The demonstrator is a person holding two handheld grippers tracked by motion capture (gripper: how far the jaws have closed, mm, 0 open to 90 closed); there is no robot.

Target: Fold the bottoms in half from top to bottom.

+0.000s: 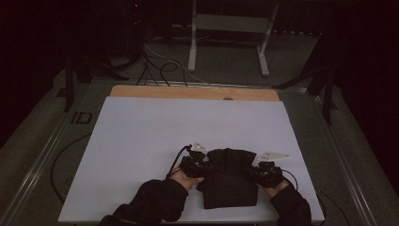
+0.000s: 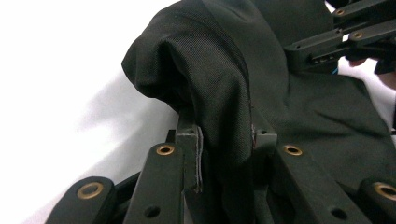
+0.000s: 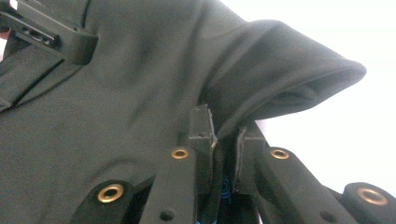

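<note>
The person wears black long sleeves point(image 1: 157, 200). Each gripper, left point(image 2: 226, 140) and right point(image 3: 224, 135), has 2 black jaws with brass-ringed rivets, a pale three-cornered top plate point(image 1: 199, 147) and a black trailing cable point(image 1: 178, 157).

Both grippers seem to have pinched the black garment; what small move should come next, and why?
Probably lift both edges slightly together. The left gripper and right gripper each clamp a fold of the black garment, which lies bunched on the white sheet.

Plain black cloth point(image 1: 229, 176) lies on a white sheet point(image 1: 141, 141); the tabletop point(image 1: 141, 91) shows tan wood at its far edge.
</note>
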